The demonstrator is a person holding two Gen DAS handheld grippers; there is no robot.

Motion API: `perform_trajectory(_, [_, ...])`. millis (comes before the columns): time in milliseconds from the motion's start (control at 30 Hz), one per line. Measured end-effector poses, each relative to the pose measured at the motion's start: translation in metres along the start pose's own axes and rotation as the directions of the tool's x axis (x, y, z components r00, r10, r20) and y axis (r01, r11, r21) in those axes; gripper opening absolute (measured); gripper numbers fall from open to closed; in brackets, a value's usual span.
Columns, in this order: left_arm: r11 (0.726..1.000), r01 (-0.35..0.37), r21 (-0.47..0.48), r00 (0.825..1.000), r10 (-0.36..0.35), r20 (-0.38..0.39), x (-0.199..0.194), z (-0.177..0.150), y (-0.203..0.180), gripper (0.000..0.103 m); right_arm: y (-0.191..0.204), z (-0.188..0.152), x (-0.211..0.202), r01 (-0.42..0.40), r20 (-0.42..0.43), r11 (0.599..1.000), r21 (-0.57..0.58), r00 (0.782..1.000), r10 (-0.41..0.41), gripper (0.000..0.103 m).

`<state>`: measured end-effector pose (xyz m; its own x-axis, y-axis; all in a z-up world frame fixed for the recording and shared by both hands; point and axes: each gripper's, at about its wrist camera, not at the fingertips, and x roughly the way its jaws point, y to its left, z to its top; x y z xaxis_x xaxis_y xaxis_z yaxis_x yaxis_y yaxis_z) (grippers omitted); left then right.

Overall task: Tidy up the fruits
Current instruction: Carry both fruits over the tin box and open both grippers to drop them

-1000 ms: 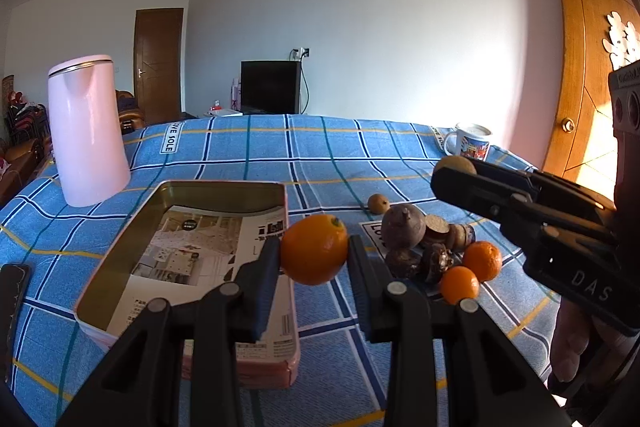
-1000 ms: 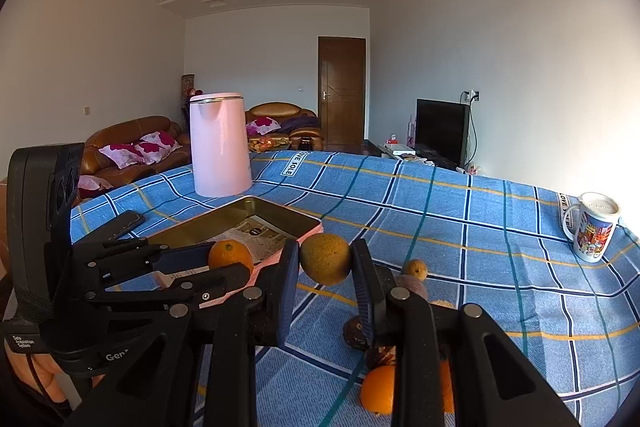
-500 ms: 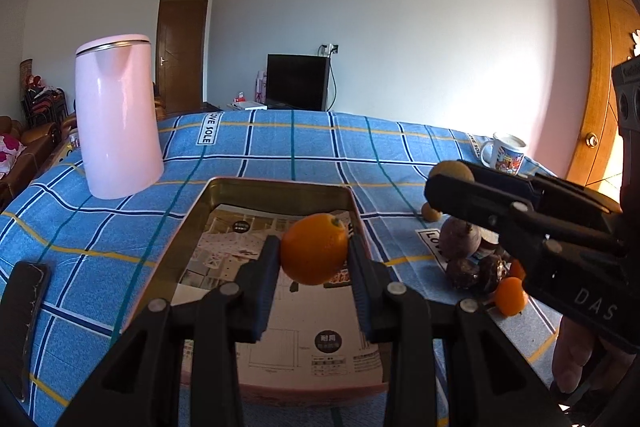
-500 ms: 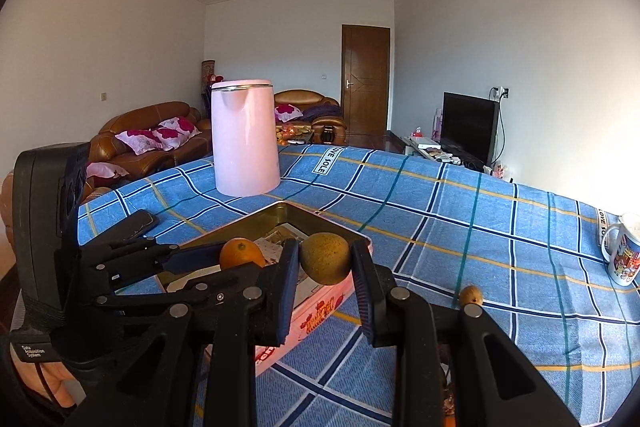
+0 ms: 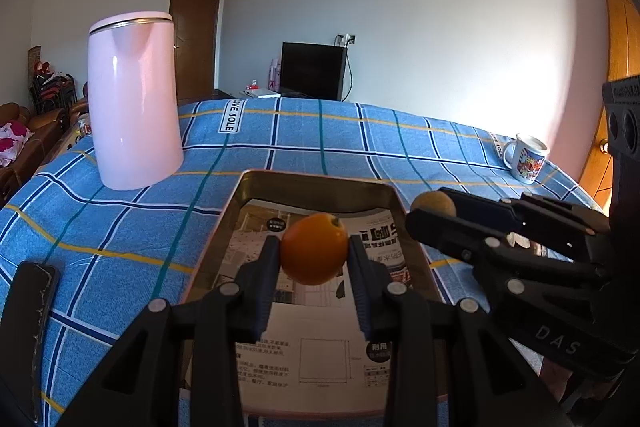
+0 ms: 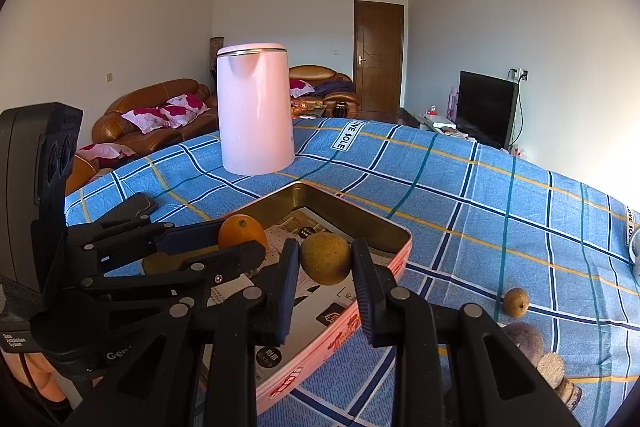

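Both grippers have carried fruit over the tin tray (image 5: 224,247): left gripper (image 5: 314,257) clamped on the orange (image 5: 314,253), right gripper (image 6: 325,263) on the brownish fruit (image 6: 325,258) at its 3 o'clock; next, lower and release.

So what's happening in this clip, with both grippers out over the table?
A person is sorting fruit with a handheld gripper in each hand. The left gripper is shut on a round orange fruit, held above the paper-lined rectangular metal tin. The right gripper is shut on a yellowish-brown speckled fruit, also over the tin. Neither fruit has been set down yet. More fruit lies on the blue checked tablecloth, near a tall pink kettle.
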<state>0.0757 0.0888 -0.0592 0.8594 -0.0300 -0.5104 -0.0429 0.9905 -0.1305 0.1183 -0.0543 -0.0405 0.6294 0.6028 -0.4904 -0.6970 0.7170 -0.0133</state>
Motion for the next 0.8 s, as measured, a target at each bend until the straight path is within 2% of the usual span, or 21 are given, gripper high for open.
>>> perform_trajectory(533, [0.999, -0.003, -0.035, 0.996, 0.000, -0.090, 0.015, -0.003, 0.013, 0.035, 0.008, -0.006, 0.032, -0.009, -0.108, 1.000, -0.025, 0.994, 0.006, 0.028])
perform_trajectory(800, [0.999, -0.022, -0.037, 0.994, 0.018, -0.104, 0.017, -0.004, 0.017, 0.035, 0.008, -0.007, 0.044, -0.027, -0.168, 1.000, -0.007, 0.985, 0.025, 0.028])
